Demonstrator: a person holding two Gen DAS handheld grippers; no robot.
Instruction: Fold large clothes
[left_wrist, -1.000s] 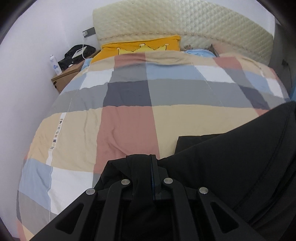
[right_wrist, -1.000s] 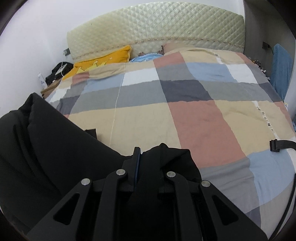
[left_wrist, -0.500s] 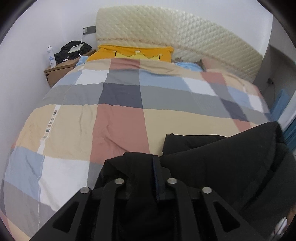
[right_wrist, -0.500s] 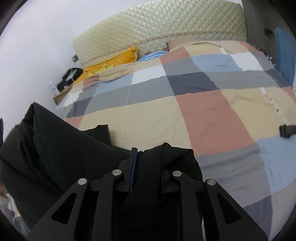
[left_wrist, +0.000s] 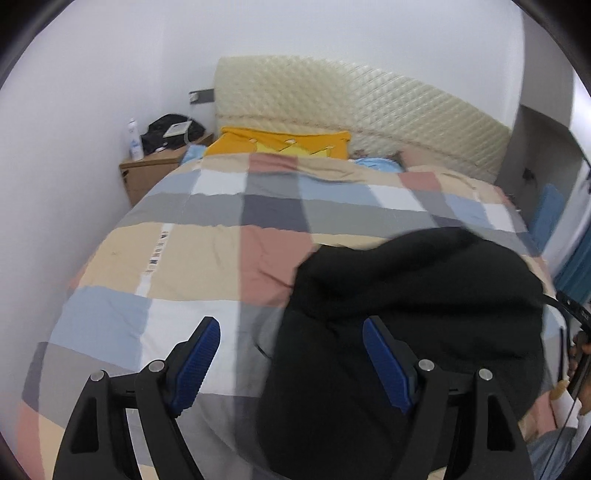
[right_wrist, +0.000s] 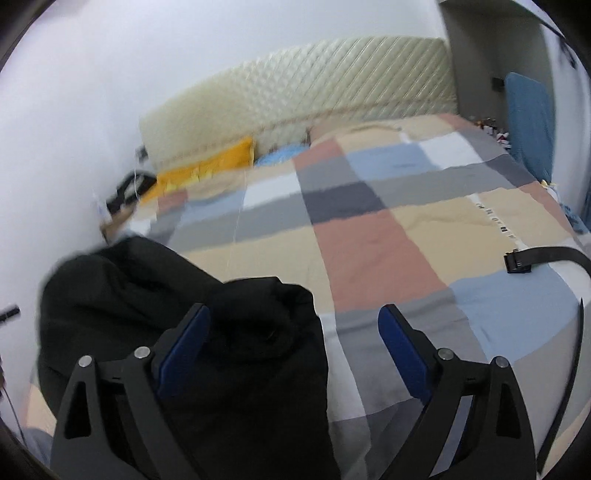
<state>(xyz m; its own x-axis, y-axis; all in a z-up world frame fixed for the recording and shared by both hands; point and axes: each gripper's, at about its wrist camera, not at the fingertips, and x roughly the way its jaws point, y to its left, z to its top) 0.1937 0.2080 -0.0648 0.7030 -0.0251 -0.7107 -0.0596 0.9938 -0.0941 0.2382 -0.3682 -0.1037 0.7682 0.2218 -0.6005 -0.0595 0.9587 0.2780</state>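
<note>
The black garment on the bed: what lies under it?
Under the black garment shows the checked quilt, which covers the bed all around it. The part of the quilt directly below the heap is hidden.

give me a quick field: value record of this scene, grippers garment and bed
left gripper: open, fingers apart, holding nothing
right gripper: open, holding nothing
garment: black garment bunched in a heap on the bed, near its foot
surface: checked quilt
far end: yellow pillow against a quilted headboard
extra: black strap on the quilt
</note>
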